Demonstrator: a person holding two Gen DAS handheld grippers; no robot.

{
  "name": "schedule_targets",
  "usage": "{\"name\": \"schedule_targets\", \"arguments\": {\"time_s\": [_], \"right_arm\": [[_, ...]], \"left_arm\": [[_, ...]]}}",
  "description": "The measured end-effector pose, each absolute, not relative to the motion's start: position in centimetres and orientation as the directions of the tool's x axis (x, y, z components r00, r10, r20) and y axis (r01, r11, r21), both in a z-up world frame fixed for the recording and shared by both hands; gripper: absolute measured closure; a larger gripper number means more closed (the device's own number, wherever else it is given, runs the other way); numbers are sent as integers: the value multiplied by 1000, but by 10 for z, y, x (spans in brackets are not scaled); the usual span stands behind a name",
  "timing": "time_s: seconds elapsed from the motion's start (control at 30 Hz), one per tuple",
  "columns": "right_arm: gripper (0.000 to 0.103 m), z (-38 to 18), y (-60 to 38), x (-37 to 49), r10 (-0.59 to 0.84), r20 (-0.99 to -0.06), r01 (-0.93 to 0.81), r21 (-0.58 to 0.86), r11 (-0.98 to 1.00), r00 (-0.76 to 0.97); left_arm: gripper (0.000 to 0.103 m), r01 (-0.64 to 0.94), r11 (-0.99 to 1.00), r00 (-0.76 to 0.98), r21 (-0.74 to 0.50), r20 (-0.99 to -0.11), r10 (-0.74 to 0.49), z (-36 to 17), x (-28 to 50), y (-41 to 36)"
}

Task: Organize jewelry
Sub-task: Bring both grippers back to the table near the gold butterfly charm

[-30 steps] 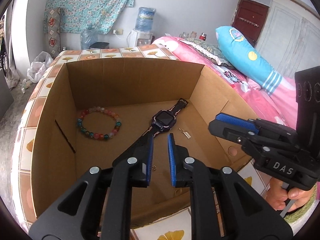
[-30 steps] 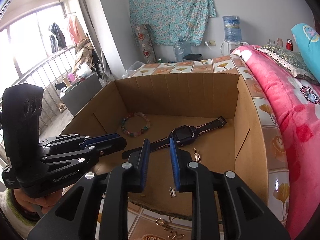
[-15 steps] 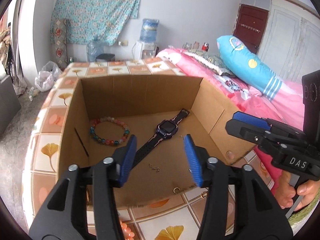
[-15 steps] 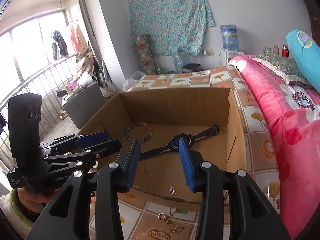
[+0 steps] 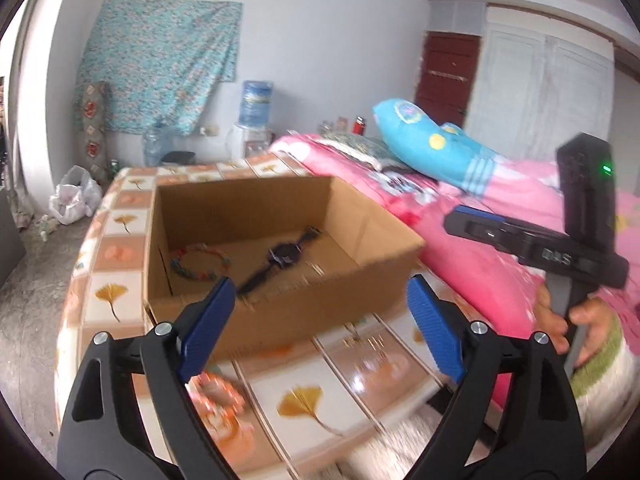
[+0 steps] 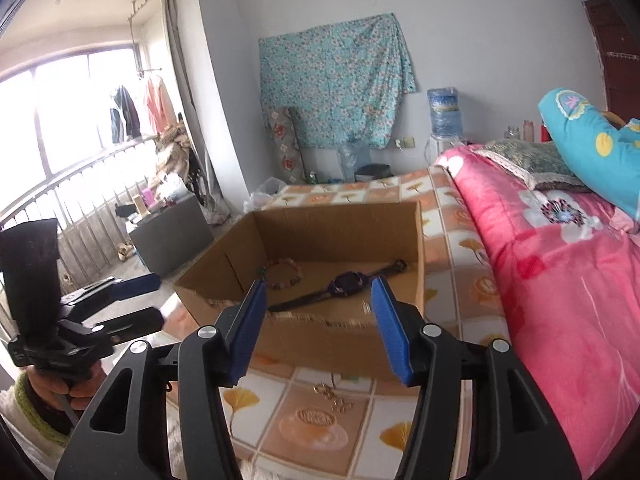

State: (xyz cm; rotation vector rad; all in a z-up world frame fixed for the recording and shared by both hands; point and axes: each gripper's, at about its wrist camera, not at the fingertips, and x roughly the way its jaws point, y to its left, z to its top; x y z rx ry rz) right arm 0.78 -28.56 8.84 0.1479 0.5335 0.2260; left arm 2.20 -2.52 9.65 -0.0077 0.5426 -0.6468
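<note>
An open cardboard box [image 5: 280,312] [image 6: 340,332] sits on a tiled table. Inside lie a bead bracelet [image 5: 200,266] [image 6: 282,274] and a dark watch [image 5: 282,258] [image 6: 340,286]. Small gold pieces [image 6: 332,396] [image 5: 364,340] lie on the table in front of the box. A blurred pink beaded piece [image 5: 216,396] lies by my left finger. My left gripper [image 5: 320,328] is open and empty, back from and above the box front. My right gripper [image 6: 324,328] is open and empty, also held back from the box.
A pink bed [image 6: 560,280] with a blue pillow [image 5: 432,148] borders the table on the right. The tiled table [image 5: 304,400] ends close below the grippers. A water dispenser [image 5: 254,120] and a floral cloth stand at the far wall.
Both grippers have opened from nearly shut to wide open and have pulled back and up out of the box, which now looks smaller and farther. The left view is motion-blurred.
</note>
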Motion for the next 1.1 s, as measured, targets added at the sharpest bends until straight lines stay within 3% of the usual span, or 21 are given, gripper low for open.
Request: {"name": "schedule_targets", "arguments": {"time_s": [0.17,0.37,0.47,0.73,1.1], "right_arm": [[48,61,-290,-3,239,-558,-132,227,965,794],[48,19,-290,7,174,-679,-50,200,979,713],[48,0,-288,18,154,-738,-16,190,982,657],[48,-32,-282,34,168,-802,-15,195,981,573],[42,-42,-273,50,194,-808,-70,187,980,556]], "left_arm": [[18,560,796,576,-227,-584,-572,65,9,-33],[18,462,877,512,-133,-767,-386,17,23,-60],[18,424,896,470,-128,-815,-338,-4,32,-65],[18,388,919,465,-76,-844,-266,-24,44,-71],[12,410,912,491,1,-843,-220,-31,52,-91]]}}
